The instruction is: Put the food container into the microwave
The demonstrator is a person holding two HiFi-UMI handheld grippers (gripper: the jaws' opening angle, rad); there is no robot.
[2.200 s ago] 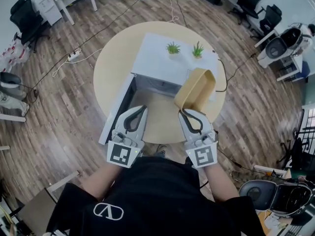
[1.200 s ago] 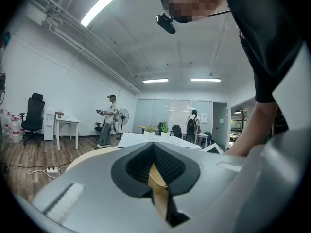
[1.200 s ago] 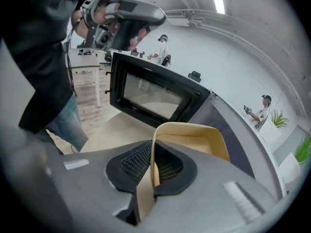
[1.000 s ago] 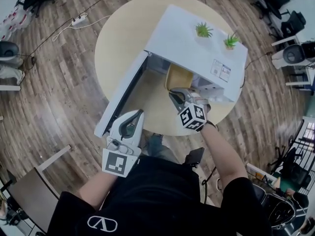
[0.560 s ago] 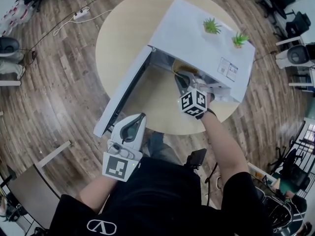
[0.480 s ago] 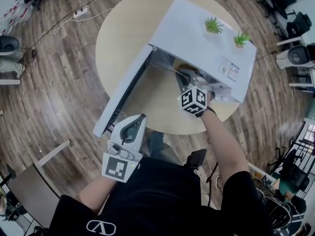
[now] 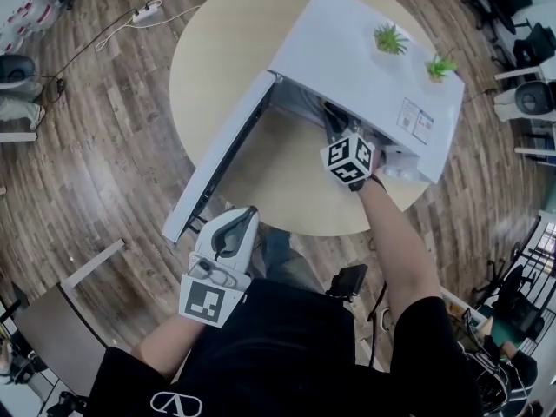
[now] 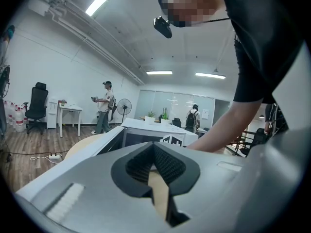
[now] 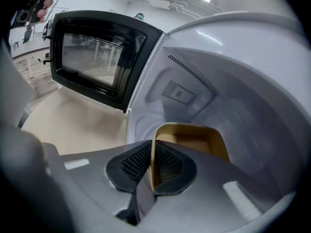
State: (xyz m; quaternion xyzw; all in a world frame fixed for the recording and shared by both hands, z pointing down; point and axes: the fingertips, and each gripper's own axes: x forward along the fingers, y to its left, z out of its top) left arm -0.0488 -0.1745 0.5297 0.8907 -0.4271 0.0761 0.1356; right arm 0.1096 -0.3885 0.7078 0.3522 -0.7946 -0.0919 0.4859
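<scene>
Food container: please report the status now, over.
Right gripper jaws shut on food container wall. Food container inside microwave, door open. Left gripper shut, empty. Nothing blocking.

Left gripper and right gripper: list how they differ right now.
The right gripper has its jaws shut on the wall of the tan food container; the left gripper has its jaws together on nothing. The right gripper reaches inside the open microwave; the left gripper is outside it, back near the person's torso. Shared: both sets of jaws are closed.
</scene>
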